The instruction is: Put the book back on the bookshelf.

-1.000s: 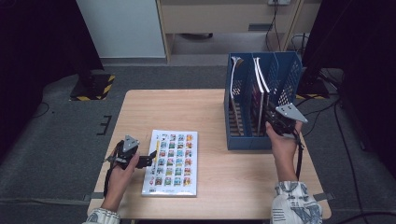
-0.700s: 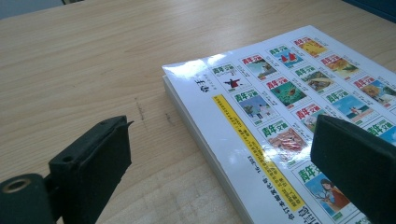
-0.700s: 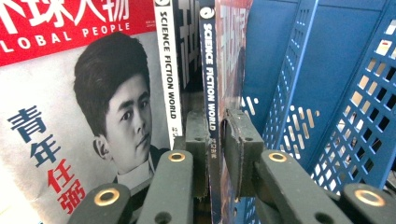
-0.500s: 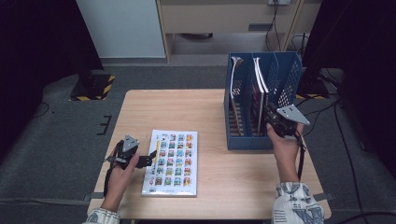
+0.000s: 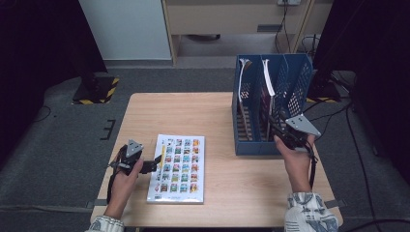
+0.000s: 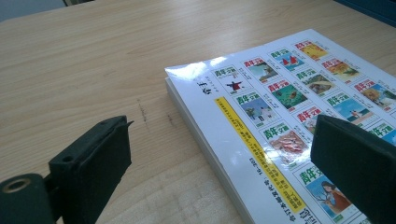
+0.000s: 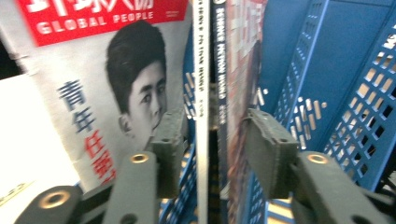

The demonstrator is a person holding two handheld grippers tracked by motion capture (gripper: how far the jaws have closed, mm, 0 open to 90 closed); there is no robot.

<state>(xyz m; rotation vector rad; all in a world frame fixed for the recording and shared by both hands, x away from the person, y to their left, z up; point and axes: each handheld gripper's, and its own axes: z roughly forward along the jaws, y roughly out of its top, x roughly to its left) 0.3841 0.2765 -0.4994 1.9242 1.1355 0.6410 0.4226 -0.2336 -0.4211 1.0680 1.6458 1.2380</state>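
The upright magazines (image 5: pixel 267 92) stand in the middle compartment of the blue file rack (image 5: pixel 300 72), which sits at the far right of the table (image 5: pixel 193 108). The right gripper (image 5: pixel 283 129) is at the rack's near open end. In the right gripper view its jaws have just been opening; the spines of the magazines (image 7: pixel 212 93) sit between the two pads with a gap on each side, so the pads do not press on them. To the left of those spines, behind a rack divider, another magazine (image 7: pixel 107 84) shows a red title band and a portrait cover, and to the right the rack's blue latticed wall (image 7: pixel 355 107) runs away from the camera.

Well apart, on the near left of the table, a magazine with rows of small cover pictures (image 5: pixel 178 166) lies flat. The left gripper (image 5: pixel 157 160) is just beside its left edge, jaws wide; in the left gripper view one pad stands over the wood and the other over the cover (image 6: pixel 280 102), neither gripping it.
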